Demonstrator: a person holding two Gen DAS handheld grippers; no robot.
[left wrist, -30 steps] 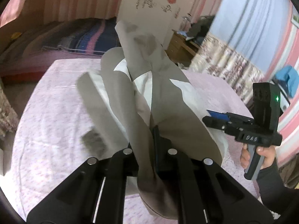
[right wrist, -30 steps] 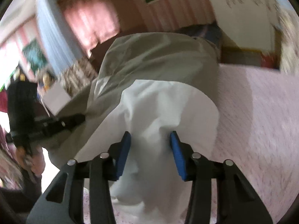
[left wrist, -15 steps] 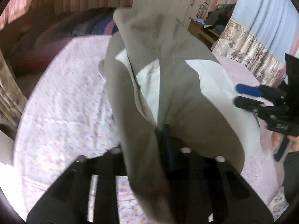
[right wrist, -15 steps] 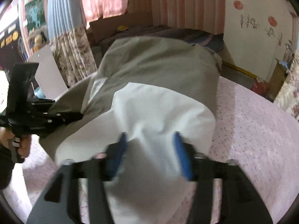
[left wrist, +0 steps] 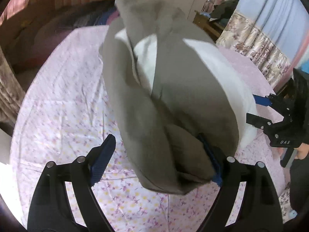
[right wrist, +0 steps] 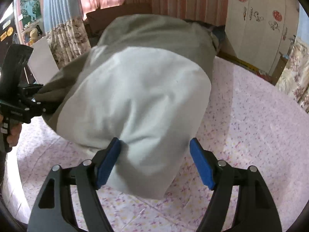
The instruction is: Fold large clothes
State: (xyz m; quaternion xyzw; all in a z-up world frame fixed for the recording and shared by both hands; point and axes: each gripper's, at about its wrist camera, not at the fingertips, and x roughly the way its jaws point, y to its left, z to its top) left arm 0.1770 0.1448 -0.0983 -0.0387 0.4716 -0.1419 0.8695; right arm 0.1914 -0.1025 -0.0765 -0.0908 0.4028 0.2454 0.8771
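Over the bed (left wrist: 63,89): both grippers (left wrist: 156,158) (right wrist: 154,160) spread wide, garment (left wrist: 173,89) dropping at twelve o'clock; fold released, next regrasp an edge.

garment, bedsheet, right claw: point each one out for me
garment (left wrist: 185,89): left wrist view, grey outer cloth
bedsheet (right wrist: 251,116): right wrist view, bare floral part
right claw (right wrist: 154,164): right wrist view, midway between its blue pads

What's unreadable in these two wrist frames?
- Garment type: bunched and motion-blurred in both views.
- Far end of the garment: hidden behind its own bulk in the right wrist view.
- Left gripper fingers' contact with the cloth: one fingertip is buried under the fabric.
- Bedsheet under the garment: covered.
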